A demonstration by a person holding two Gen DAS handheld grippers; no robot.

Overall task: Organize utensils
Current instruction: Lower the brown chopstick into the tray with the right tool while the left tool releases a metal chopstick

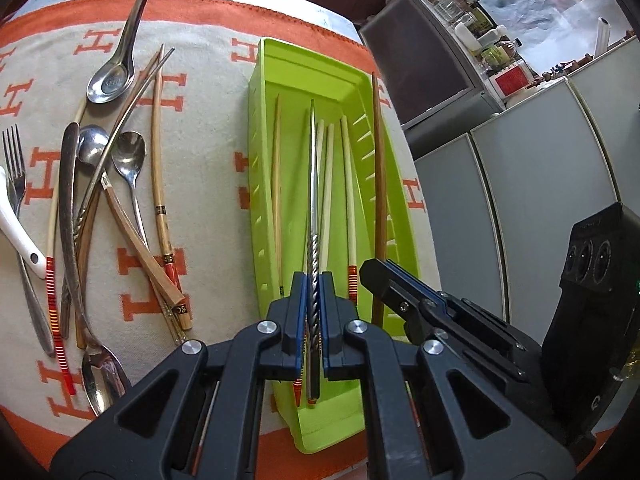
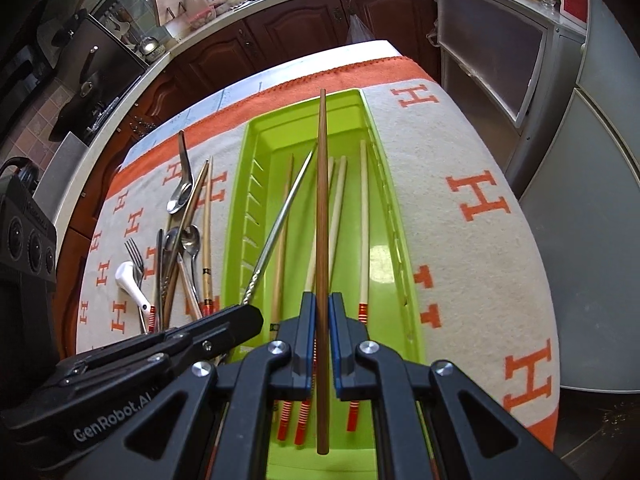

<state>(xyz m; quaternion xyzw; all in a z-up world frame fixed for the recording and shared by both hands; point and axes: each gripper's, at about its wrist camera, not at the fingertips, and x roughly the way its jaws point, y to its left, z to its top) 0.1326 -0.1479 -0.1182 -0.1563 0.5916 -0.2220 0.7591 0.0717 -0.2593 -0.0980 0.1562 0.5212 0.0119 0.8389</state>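
Note:
A green tray (image 1: 264, 128) (image 2: 236, 240) lies on the cloth with several pale chopsticks (image 1: 328, 184) (image 2: 363, 216) in it. My left gripper (image 1: 312, 284) is shut on a metal chopstick (image 1: 313, 184) with a twisted handle, held lengthwise over the tray; it also shows in the right wrist view (image 2: 280, 220). My right gripper (image 2: 323, 304) is shut on a brown wooden chopstick (image 2: 322, 200), held over the tray's middle; in the left wrist view the chopstick (image 1: 379, 168) runs along the tray's right side.
Left of the tray lies a pile of spoons (image 1: 110, 80), a fork (image 1: 14, 160), a white spoon (image 1: 16, 232) and more chopsticks (image 1: 160, 184) on the orange-and-cream cloth (image 2: 460, 240). Cabinets (image 1: 540, 160) stand to the right, a kitchen counter (image 2: 240, 12) behind.

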